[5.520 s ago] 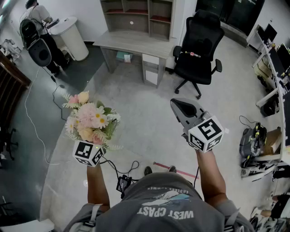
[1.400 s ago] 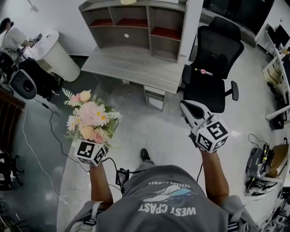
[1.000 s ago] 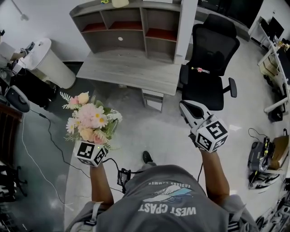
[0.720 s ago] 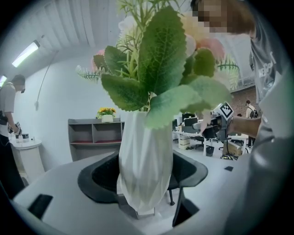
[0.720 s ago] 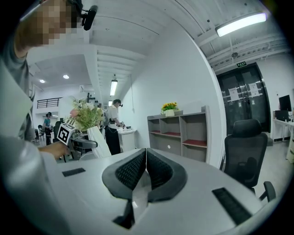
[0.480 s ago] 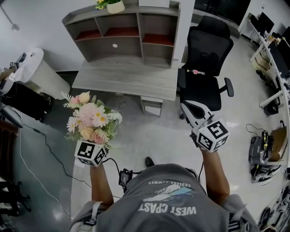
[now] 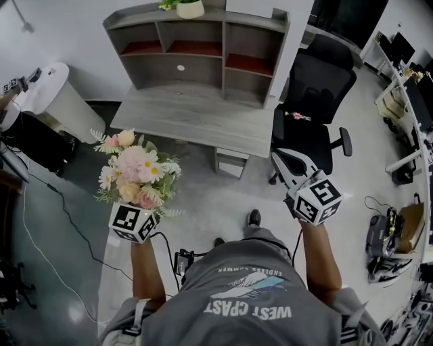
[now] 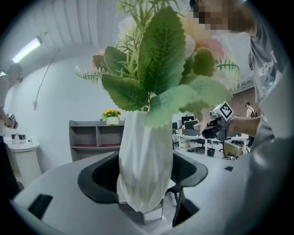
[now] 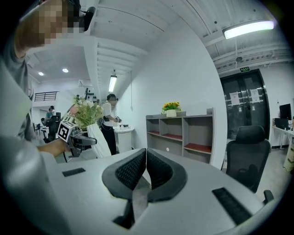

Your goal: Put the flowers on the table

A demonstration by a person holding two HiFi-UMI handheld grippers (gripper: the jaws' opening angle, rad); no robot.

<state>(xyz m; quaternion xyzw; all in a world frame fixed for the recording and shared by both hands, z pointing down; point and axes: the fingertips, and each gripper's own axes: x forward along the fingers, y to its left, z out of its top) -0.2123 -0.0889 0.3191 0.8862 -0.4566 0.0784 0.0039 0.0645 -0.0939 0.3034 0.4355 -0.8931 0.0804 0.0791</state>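
The table (image 7: 196,118) had drawn nearer as the person walked toward it, so the set-down looked close. The left gripper (image 8: 144,179) stayed clamped on the white vase (image 8: 146,151) of the flowers (image 7: 135,177), at the near left, short of the tabletop. The right gripper (image 9: 146,158) was pinched closed and empty.

— From the head view, what escapes you?
— The jaws of my left gripper (image 8: 145,183): the flowers (image 7: 137,177) cover them, and the vase (image 8: 144,160) too. The potted plant (image 7: 186,7) on the shelf unit's (image 7: 203,47) top board is cut by the picture's top edge.
— And the left gripper view?
— There the flowers run off the top edge, and the vase hides the shelf unit's right half.
— That pink thing (image 7: 295,116) at the back edge of the office chair's (image 7: 318,81) seat?
— Too small to tell.
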